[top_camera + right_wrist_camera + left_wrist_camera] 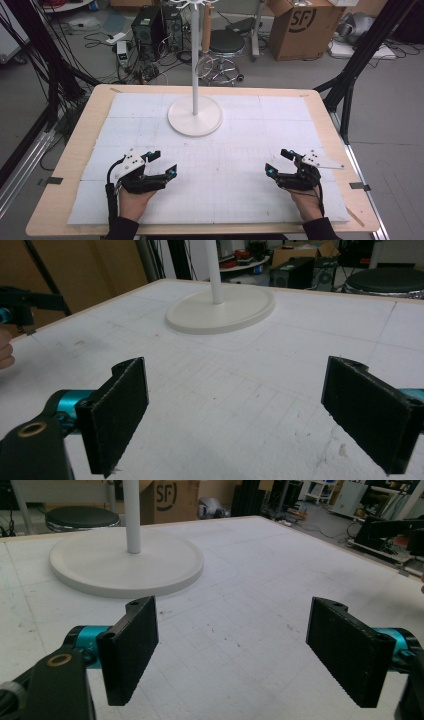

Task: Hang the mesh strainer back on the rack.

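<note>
Left tongs (164,163) and right tongs (278,161) spread wide, empty (white stand (194,116) well apart).

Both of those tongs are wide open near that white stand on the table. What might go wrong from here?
The white stand has a tall thin pole on a round base; a sideways knock from either open tongs, left or right, might tip or slide it. The cable trailing from the left tongs lies along the person's forearm and could snag or drag on the white mat as the hand reaches forward.
</note>
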### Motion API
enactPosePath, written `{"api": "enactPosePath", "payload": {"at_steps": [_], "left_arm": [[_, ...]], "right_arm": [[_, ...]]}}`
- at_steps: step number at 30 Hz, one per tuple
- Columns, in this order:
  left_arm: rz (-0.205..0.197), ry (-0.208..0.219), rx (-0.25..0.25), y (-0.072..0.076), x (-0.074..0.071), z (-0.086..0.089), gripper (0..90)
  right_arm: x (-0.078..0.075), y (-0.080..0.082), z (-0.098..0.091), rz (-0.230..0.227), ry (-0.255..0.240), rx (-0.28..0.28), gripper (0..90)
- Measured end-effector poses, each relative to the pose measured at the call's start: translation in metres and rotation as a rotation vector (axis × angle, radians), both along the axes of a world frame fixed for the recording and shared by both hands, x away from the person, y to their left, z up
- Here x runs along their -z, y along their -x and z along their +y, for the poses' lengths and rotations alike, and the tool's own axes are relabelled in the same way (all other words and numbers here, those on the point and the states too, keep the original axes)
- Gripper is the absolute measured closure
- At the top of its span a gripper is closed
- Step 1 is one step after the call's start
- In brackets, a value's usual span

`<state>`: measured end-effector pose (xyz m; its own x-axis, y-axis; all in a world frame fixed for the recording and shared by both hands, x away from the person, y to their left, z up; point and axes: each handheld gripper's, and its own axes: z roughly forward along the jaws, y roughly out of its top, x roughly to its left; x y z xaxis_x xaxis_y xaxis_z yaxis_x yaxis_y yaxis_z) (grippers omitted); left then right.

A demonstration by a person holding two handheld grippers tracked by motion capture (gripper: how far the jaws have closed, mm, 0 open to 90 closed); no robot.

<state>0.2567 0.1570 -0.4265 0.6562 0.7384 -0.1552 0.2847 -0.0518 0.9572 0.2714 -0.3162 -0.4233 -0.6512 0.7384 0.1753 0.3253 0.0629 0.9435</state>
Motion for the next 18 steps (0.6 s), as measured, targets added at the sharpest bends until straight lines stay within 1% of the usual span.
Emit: {"api": "enactPosePath", "payload": {"at_steps": [8,10,11,18], "left_arm": [[0.0,0.006,-0.001,0.0003,-0.0004,0.0005,21.3],[-0.001,0.005,-0.001,0.0004,-0.0004,0.0005,21.3],[-0.002,0.004,-0.002,0.0005,-0.0005,0.0006,21.3],[-0.005,0.001,-0.007,0.0005,-0.0005,0.0005,21.3]], "right_arm": [[0.0031,-0.0025,0.0018,0.019,0.013,0.002,10.7],[0.0034,-0.0028,0.0017,0.016,0.018,0.003,10.7],[0.0033,-0.0024,0.0021,0.021,0.011,0.004,10.7],[0.0037,-0.0024,0.0018,0.018,0.013,0.004,10.7]]}}
